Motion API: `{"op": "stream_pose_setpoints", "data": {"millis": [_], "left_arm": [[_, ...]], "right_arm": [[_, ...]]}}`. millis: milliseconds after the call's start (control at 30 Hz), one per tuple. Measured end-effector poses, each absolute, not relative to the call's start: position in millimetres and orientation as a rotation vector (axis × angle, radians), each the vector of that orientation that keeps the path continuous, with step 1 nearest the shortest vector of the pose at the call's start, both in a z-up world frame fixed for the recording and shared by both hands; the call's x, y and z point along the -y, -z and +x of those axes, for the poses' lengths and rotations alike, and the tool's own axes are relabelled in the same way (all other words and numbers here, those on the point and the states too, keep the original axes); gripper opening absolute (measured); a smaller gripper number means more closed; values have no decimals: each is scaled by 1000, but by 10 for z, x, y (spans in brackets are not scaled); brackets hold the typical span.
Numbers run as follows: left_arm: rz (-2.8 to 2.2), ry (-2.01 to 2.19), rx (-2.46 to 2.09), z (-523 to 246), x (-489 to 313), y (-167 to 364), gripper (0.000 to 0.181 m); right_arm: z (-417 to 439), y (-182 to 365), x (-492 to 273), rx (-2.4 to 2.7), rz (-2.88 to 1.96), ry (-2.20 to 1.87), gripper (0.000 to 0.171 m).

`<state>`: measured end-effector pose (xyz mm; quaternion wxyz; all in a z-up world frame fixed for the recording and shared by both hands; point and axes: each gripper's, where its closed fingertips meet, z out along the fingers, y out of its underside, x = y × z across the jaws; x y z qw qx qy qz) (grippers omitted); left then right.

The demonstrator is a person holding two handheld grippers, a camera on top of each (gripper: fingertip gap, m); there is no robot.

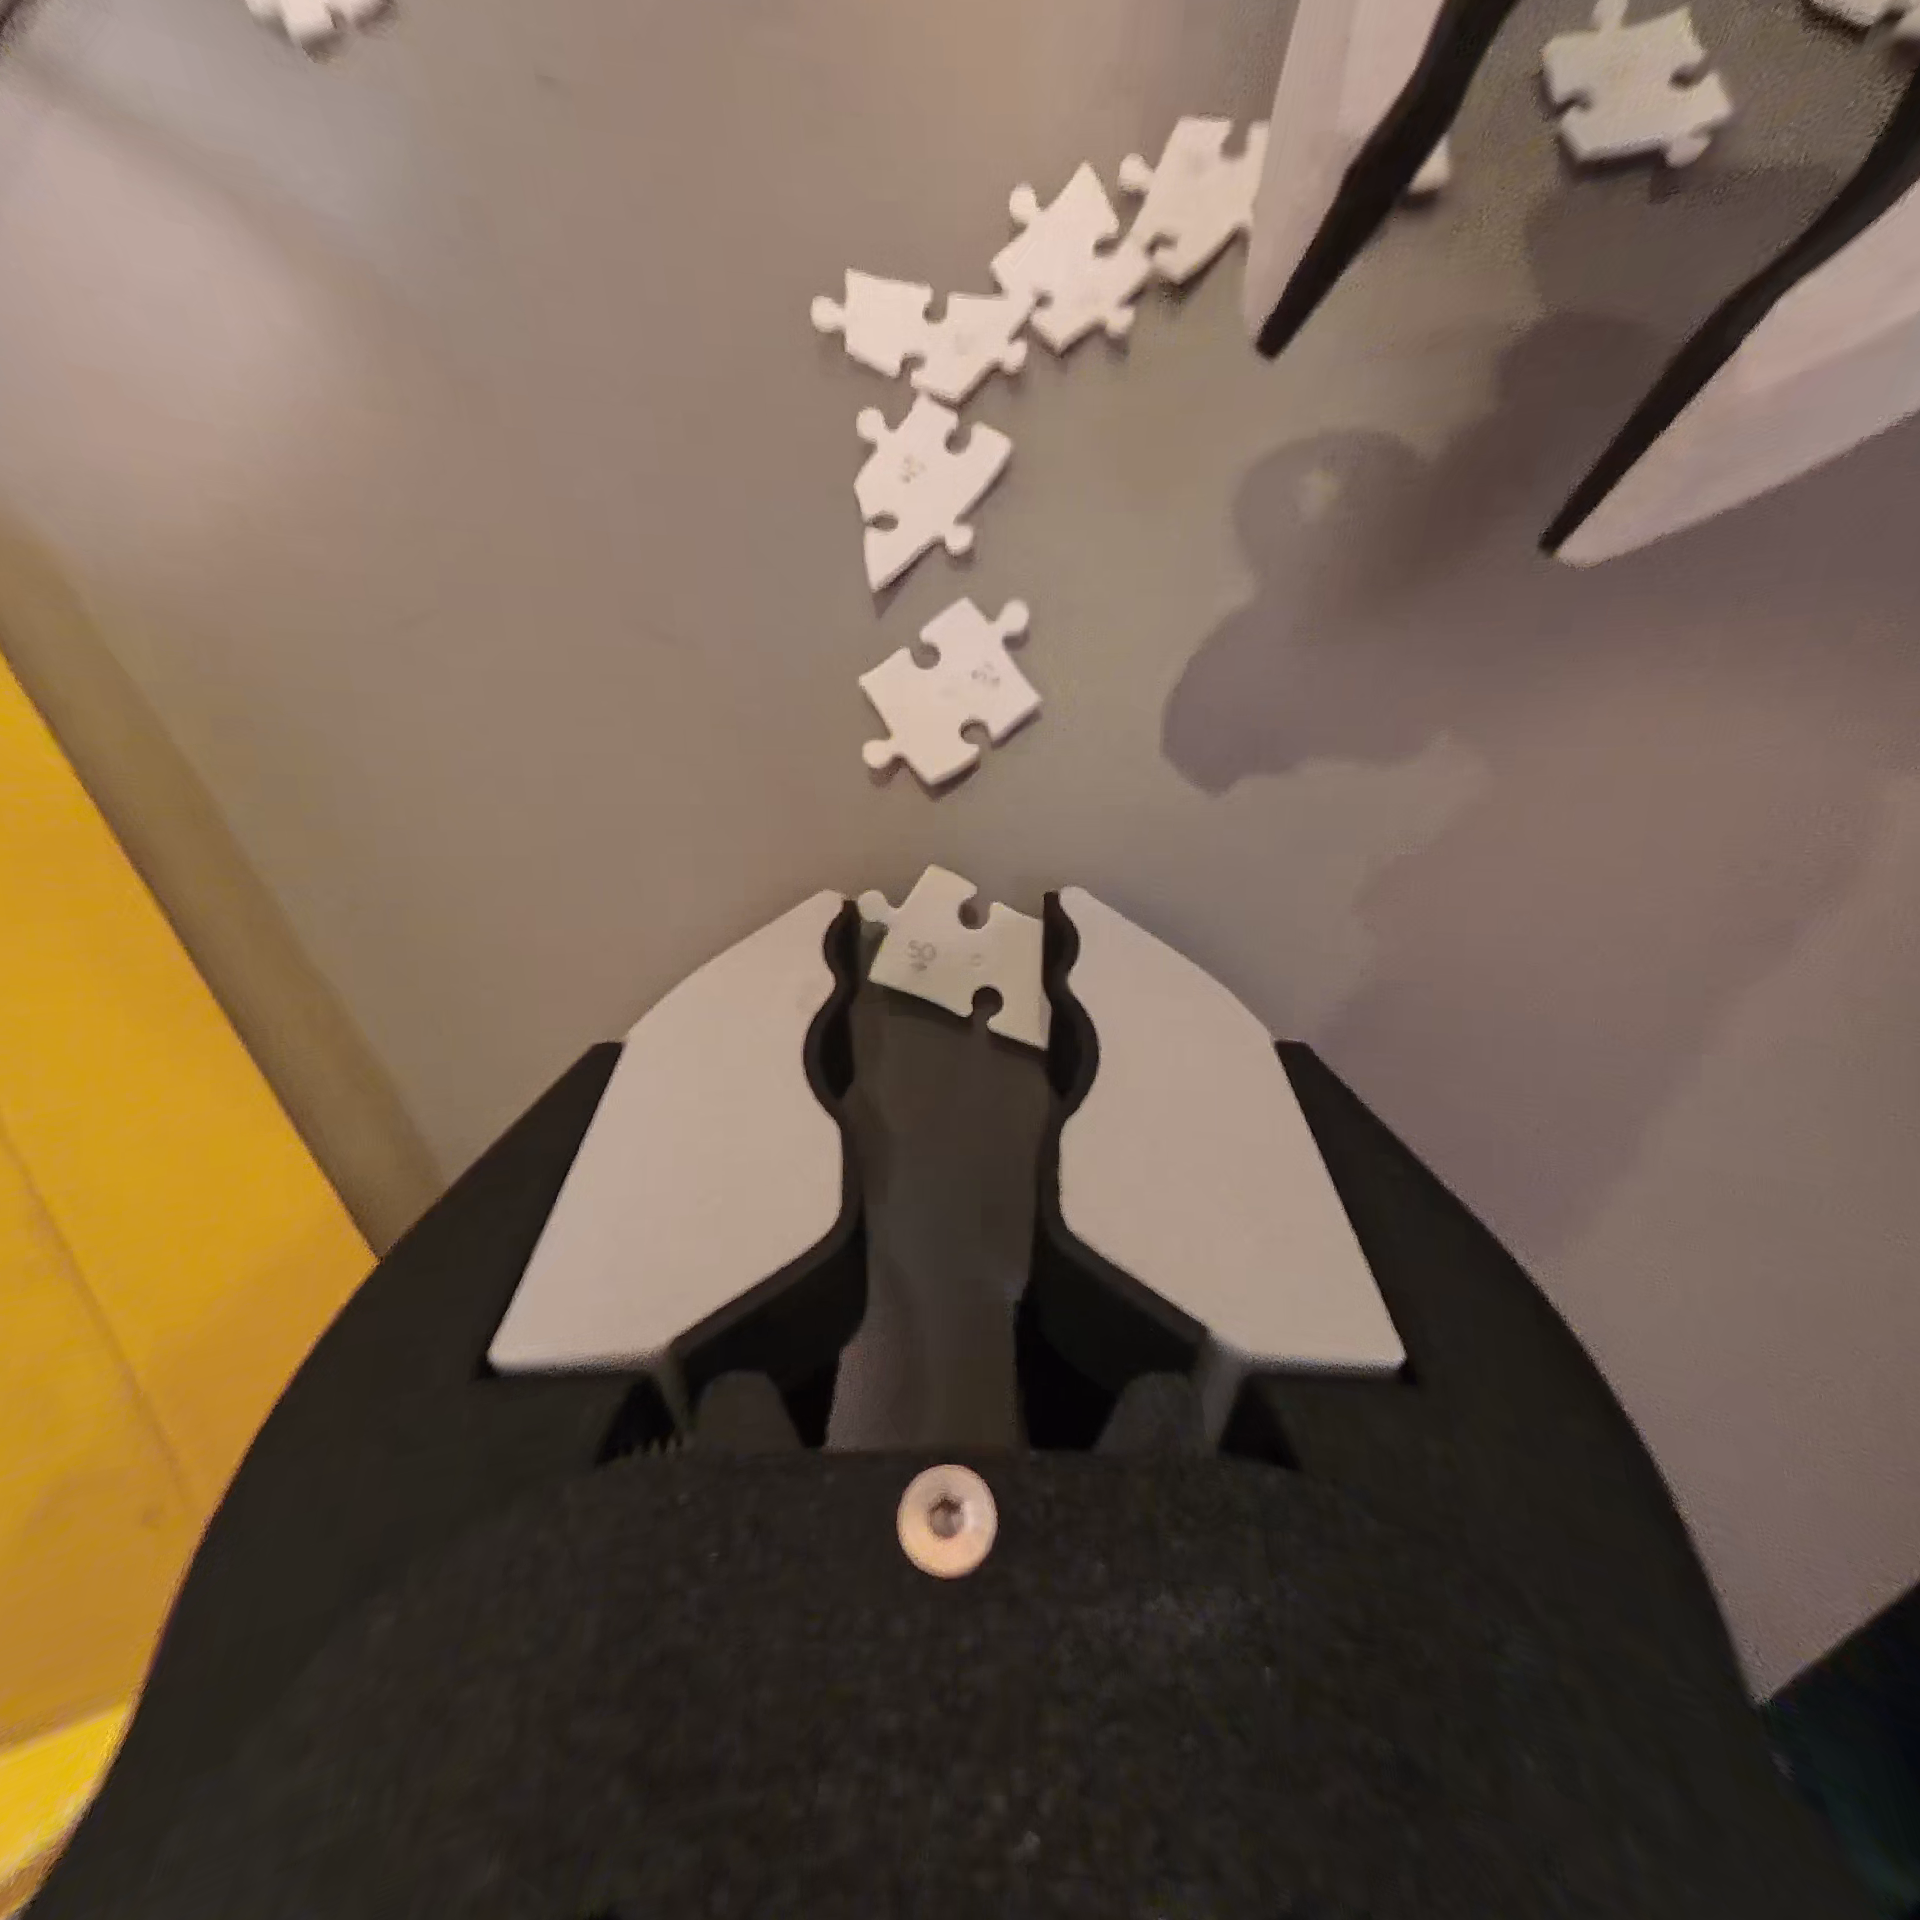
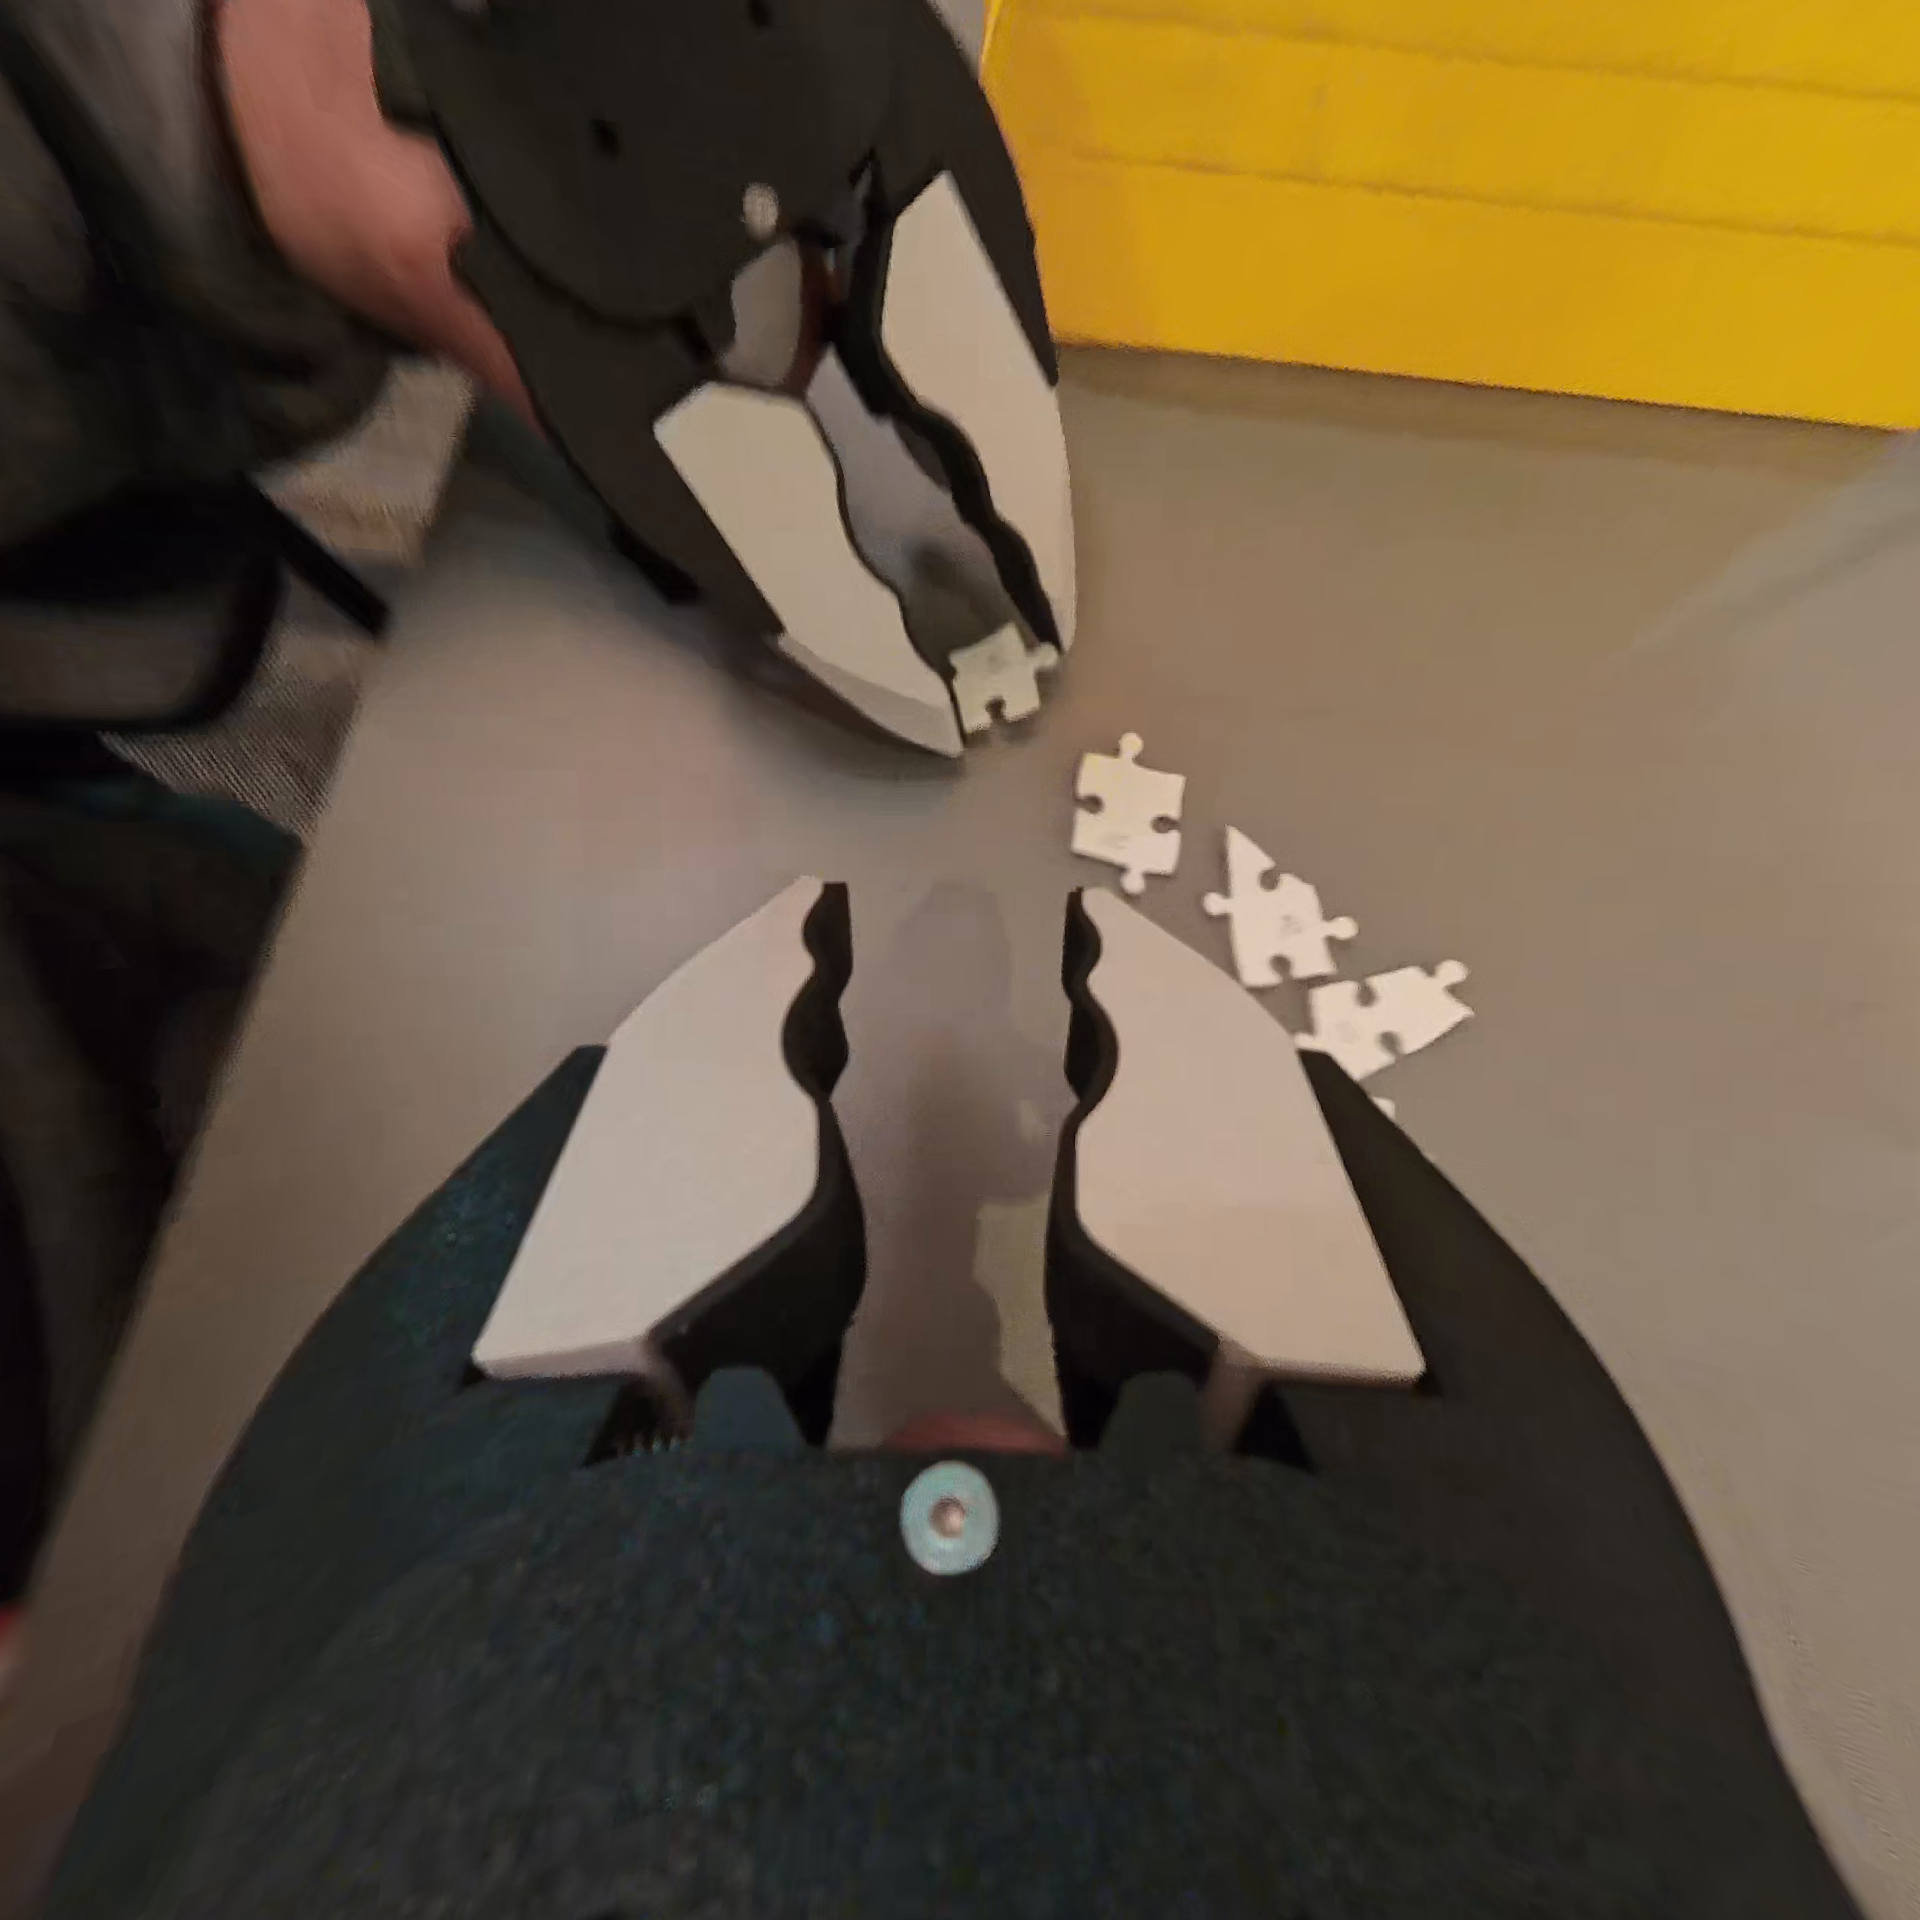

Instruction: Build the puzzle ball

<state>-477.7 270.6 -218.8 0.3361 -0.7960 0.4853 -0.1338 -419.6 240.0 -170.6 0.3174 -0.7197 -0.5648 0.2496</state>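
My left gripper (image 1: 951, 914) is shut on a white puzzle piece (image 1: 961, 956), held between its fingertips above the grey table (image 1: 468, 520). The same gripper (image 2: 1003, 675) and held piece (image 2: 1000, 677) show in the right wrist view at upper centre. Ahead of it lie loose white puzzle pieces: one single piece (image 1: 951, 696), another (image 1: 925, 483), and a joined chain of several pieces (image 1: 1039, 270). My right gripper (image 2: 956, 904) is open and empty over bare table, with pieces (image 2: 1127, 821) just to its right. It shows in the left wrist view (image 1: 1403, 436) at upper right.
A yellow block (image 2: 1507, 187) stands at the table's far side, also at the left edge in the left wrist view (image 1: 125, 1091). More pieces lie far off (image 1: 1636, 94). A person's hand (image 2: 343, 208) holds the left gripper. A dark chair (image 2: 156, 623) sits beyond the table edge. Tip to tip, the grippers are about 9 cm apart.
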Motion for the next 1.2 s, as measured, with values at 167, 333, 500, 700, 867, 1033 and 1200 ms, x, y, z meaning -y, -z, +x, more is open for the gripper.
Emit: {"op": "stream_pose_setpoints", "data": {"millis": [167, 333, 500, 700, 867, 1033, 1200], "left_arm": [[-1877, 383, -1232, -4481, -2473, 1608, 33], [-1689, 348, -1292, -4099, -2077, 1083, 33], [-1582, 256, -1352, -3826, -1842, 908, 18], [-1588, 475, -1304, -3658, -1585, 848, 25], [-1641, 933, -1294, -3334, -1236, 963, 23], [-1603, 1259, -1236, -3022, -910, 991, 4], [-1644, 1348, -1209, -2903, -897, 1067, 2]], "right_arm": [[-4214, 1446, -2270, 1100, -1928, -1042, 38], [-4090, 1099, -2092, 920, -1901, -1327, 30], [-3975, 919, -1805, 884, -1892, -1547, 2], [-3616, 998, -1636, 987, -1947, -1254, 2], [-3358, 798, -1233, 1074, -1771, -1165, 2], [-3152, 767, -981, 1010, -1688, -1158, 2], [-3020, 840, -979, 950, -1660, -1189, 3]]}}
